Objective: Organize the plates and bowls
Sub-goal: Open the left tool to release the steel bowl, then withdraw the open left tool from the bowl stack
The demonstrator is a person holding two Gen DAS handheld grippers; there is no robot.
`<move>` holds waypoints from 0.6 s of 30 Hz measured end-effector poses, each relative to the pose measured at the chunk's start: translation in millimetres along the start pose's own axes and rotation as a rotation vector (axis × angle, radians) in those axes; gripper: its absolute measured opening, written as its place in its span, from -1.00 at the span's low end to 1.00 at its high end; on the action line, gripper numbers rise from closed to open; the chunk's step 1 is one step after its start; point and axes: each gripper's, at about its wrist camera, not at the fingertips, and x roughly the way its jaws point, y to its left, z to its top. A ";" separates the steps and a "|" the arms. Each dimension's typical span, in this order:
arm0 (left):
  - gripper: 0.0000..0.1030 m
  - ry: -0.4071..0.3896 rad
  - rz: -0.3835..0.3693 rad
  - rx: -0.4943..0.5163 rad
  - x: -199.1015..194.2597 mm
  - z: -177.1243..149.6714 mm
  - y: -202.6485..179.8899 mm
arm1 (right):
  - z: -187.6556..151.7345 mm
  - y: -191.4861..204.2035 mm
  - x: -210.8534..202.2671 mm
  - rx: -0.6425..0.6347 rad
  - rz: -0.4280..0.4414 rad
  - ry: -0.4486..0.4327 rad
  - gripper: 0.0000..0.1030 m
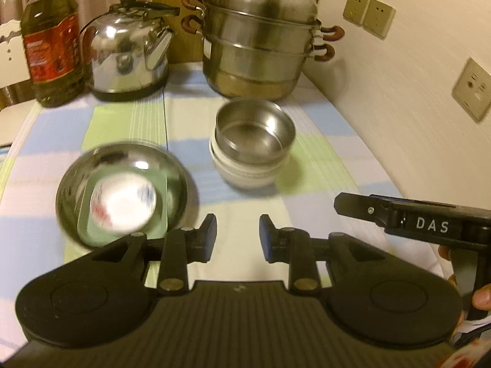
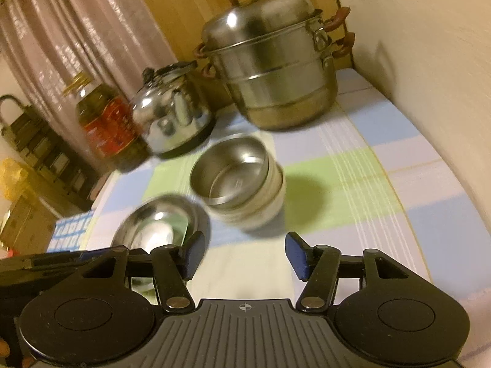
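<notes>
Both grippers hung empty above the checked tablecloth [image 1: 322, 165]: the left gripper [image 1: 237, 236] with jaws slightly parted, the right gripper [image 2: 244, 254] spread wider, nothing between either pair. A steel bowl [image 1: 254, 132] sat nested atop white bowls [image 1: 245, 173], with a steel plate [image 1: 122, 190] carrying a smaller white dish [image 1: 124, 204] just beside them. The stacking appeared largely done; any next move would seemingly call for choosing a remaining piece, none of it obvious here.
</notes>
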 end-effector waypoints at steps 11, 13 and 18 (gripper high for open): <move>-0.48 0.033 0.024 -0.046 -46.6 -67.7 -24.4 | -61.6 5.4 -59.2 -0.075 0.011 0.056 0.17; -0.48 0.041 0.029 -0.053 -51.9 -78.1 -28.6 | -73.1 5.7 -66.7 -0.087 0.010 0.071 0.18; -0.48 0.062 0.042 -0.071 -62.0 -102.3 -37.0 | -97.0 3.2 -80.4 -0.110 -0.002 0.109 0.18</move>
